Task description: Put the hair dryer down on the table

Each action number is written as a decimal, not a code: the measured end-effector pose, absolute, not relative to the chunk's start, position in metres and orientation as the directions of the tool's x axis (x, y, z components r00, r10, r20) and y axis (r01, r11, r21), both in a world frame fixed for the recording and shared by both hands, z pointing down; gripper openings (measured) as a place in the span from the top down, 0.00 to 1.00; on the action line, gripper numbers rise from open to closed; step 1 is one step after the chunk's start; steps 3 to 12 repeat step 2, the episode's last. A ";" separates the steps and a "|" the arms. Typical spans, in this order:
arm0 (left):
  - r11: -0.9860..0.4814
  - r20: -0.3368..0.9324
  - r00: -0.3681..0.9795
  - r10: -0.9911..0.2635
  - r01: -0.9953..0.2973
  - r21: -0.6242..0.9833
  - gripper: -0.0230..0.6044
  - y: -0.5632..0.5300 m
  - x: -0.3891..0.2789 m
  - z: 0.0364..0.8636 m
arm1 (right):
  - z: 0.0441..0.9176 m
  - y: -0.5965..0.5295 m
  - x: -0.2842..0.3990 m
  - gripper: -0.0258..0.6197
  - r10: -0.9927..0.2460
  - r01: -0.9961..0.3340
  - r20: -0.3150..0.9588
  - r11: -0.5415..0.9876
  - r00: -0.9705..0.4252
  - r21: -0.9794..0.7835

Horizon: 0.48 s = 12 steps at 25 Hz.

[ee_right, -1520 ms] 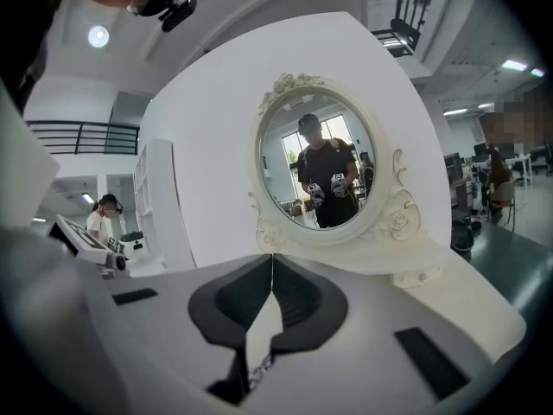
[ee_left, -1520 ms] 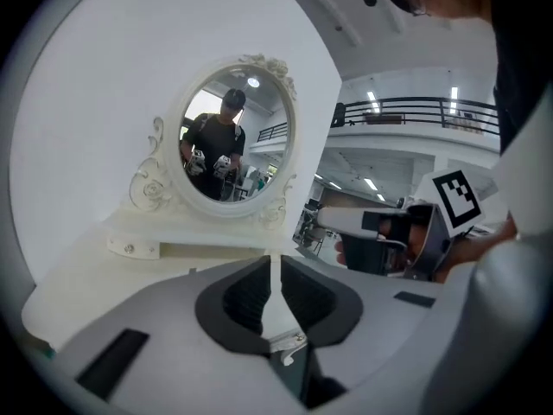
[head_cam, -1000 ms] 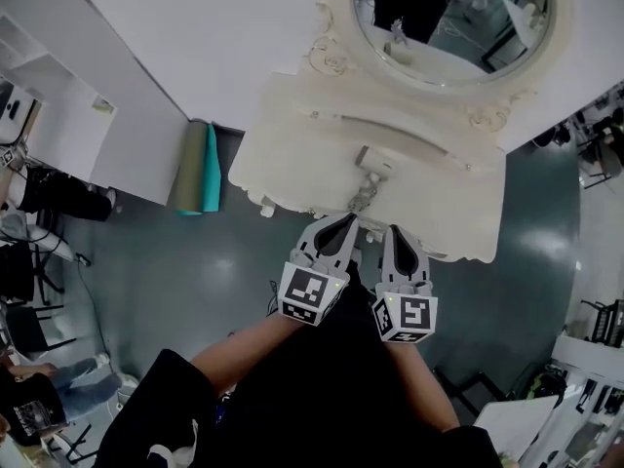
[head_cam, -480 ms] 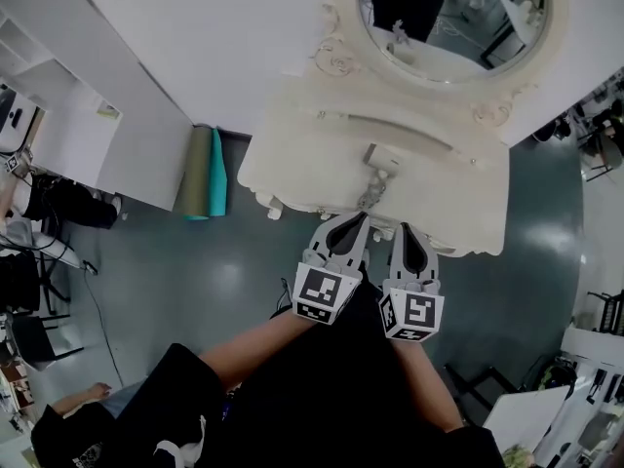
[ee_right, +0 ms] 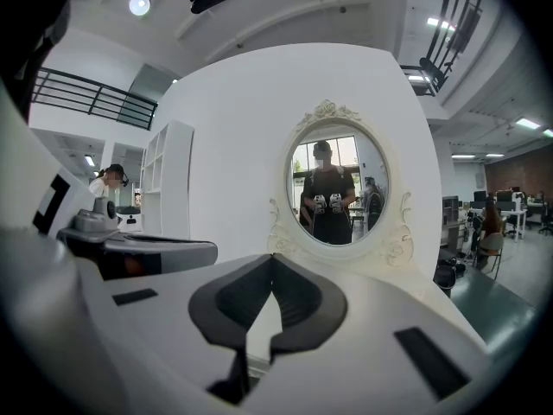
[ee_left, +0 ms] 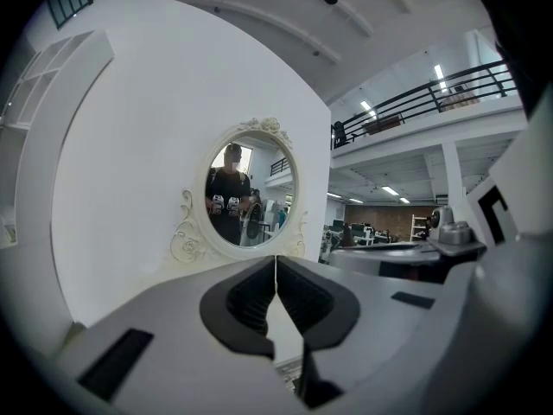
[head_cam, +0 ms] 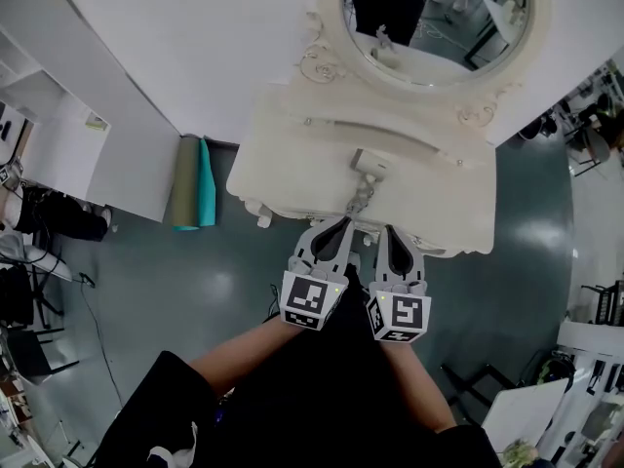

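Note:
A small pale hair dryer [head_cam: 370, 163] lies on the cream dressing table [head_cam: 292, 154], below the oval mirror [head_cam: 439, 22]; its cord [head_cam: 361, 200] trails toward the front edge. Both grippers hang side by side just in front of that edge, apart from the dryer. My left gripper [head_cam: 340, 226] is shut with nothing in it; in the left gripper view its black pads [ee_left: 251, 296] meet at the tip. My right gripper [head_cam: 388, 233] is also shut and empty, its pads [ee_right: 298, 296] touching. The dryer does not show in either gripper view.
Two rolled mats [head_cam: 195, 183], olive and teal, stand on the floor left of the table against the white wall. A white shelf unit [head_cam: 58, 135] is further left. Chairs and desks stand at the right edge [head_cam: 595, 154]. The mirror [ee_right: 337, 184] reflects the person holding the grippers.
The head view has swayed slightly. Both grippers stay shut and side by side in front of the table edge; the hair dryer has not moved.

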State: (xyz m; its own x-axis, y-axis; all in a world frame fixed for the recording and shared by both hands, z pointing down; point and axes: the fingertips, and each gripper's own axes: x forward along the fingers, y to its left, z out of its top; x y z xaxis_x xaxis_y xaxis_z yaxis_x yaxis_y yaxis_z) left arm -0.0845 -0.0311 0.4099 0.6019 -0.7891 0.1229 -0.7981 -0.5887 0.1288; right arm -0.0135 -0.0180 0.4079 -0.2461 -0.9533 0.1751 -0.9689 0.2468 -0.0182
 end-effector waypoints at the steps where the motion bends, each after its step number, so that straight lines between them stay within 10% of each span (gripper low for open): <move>1: -0.589 0.118 0.602 -0.790 -0.798 0.128 0.93 -0.031 -0.085 0.409 | 0.408 -0.018 -0.014 0.93 -0.953 -0.968 0.175 0.249 -0.248 -0.019; 12: -0.590 0.114 0.603 -0.790 -0.797 0.127 0.93 -0.030 -0.086 0.408 | 0.408 -0.018 -0.015 0.93 -0.952 -0.968 0.174 0.251 -0.251 -0.021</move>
